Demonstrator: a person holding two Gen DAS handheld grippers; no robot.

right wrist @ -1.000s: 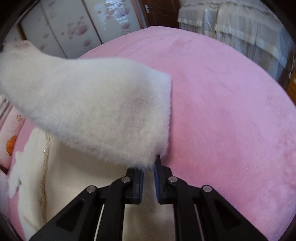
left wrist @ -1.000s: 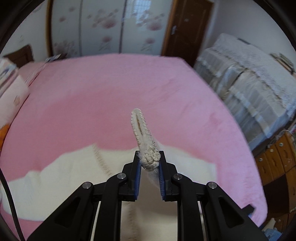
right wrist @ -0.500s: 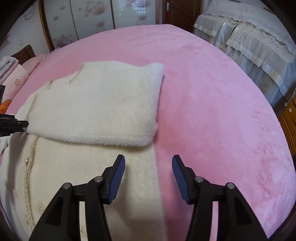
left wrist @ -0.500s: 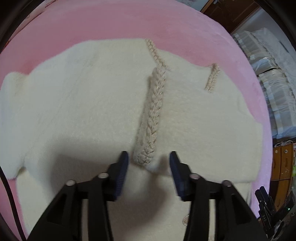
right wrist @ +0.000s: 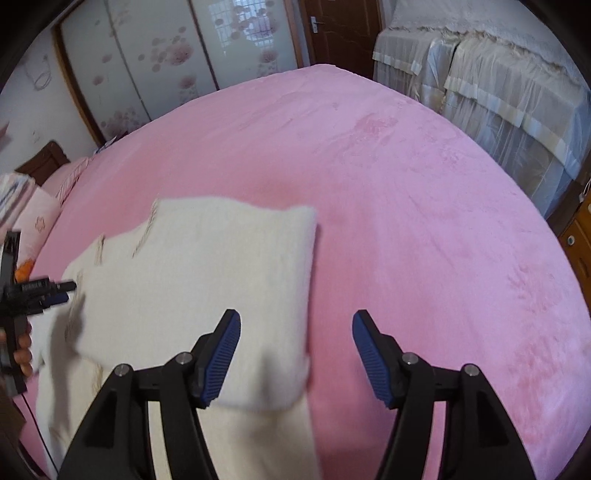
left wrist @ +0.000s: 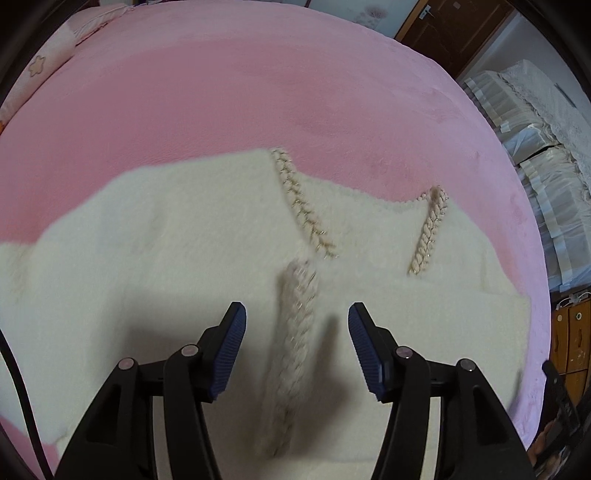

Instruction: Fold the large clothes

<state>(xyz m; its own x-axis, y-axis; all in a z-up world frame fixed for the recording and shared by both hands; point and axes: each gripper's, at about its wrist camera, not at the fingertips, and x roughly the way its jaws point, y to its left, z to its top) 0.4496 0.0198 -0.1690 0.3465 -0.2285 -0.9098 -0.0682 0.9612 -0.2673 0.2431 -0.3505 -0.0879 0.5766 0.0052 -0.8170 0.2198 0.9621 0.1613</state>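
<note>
A cream fluffy cardigan [left wrist: 147, 258] with braided trim [left wrist: 295, 343] lies on the pink bed [left wrist: 221, 92]. Its upper part is folded over the lower part, as the right wrist view [right wrist: 207, 273] shows. My left gripper [left wrist: 295, 332] is open and empty, just above the braided trim at the fold. My right gripper [right wrist: 295, 339] is open and empty, above the right edge of the folded cardigan. The left gripper [right wrist: 55, 290] also shows at the left edge of the right wrist view.
The pink bed [right wrist: 406, 184] stretches far and right of the cardigan. A second bed with lace covers [right wrist: 498, 92] stands at the right. Wooden drawers [left wrist: 569, 339] are beside it. Sliding wardrobe doors [right wrist: 166, 62] and a brown door [right wrist: 340, 33] are behind. Pink pillows [right wrist: 33, 218] lie left.
Both grippers opened and let go of the cardigan after laying its upper part over the lower part. Both have since drawn back a little from the cloth.
</note>
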